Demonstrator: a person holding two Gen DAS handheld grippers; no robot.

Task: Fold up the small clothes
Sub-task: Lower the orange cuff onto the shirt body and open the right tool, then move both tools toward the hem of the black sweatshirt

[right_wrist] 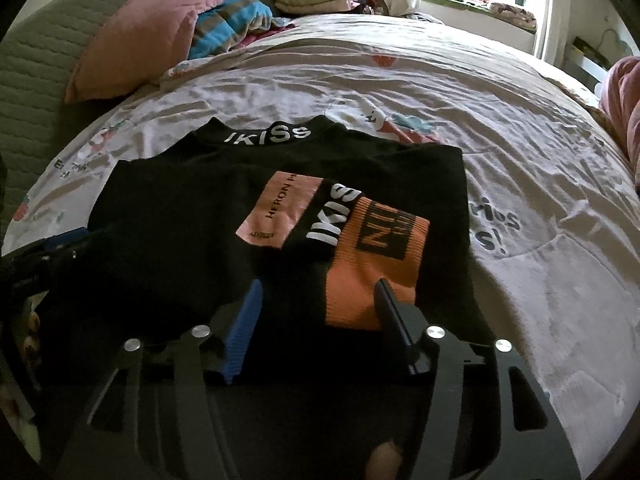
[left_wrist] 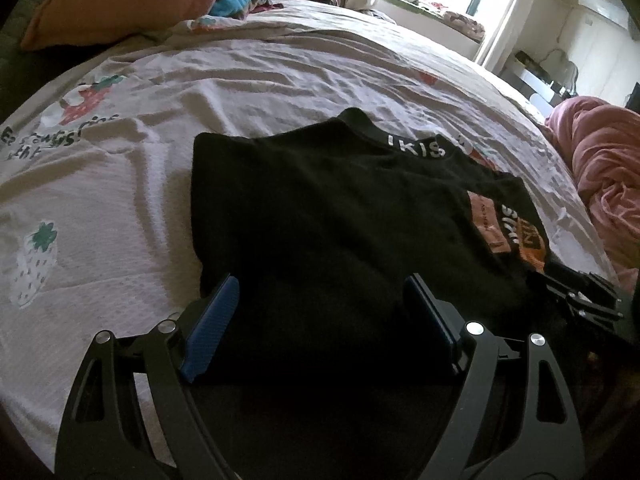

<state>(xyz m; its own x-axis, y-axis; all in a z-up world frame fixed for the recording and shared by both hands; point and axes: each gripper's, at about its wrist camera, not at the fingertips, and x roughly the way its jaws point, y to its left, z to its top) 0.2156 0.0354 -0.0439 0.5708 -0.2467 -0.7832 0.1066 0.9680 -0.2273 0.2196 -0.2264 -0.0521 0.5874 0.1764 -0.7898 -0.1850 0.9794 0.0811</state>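
Black top (right_wrist: 176, 216): a soft knit garment lying partly folded on the bed, its near hem at both grippers. The bedsheet (right_wrist: 460, 92) under it is pale, wrinkled cotton printed with strawberries and partial dark lettering. A pink cushion (right_wrist: 160, 28) sits at the headboard side. The top's ribbed collar (right_wrist: 268, 136) reads "IKISS" in white. A pink patch (right_wrist: 276, 210) reads "HERON", the remainder hidden. An orange ribbed cuff (right_wrist: 372, 264) carries black block lettering, not legible; a black band beside it repeats "IKISS". Left gripper (left_wrist: 320, 312): jaws spread wide, blue textured pads over the dark fabric. Right gripper (right_wrist: 320, 312): jaws spread, straddling the black and orange fabric.
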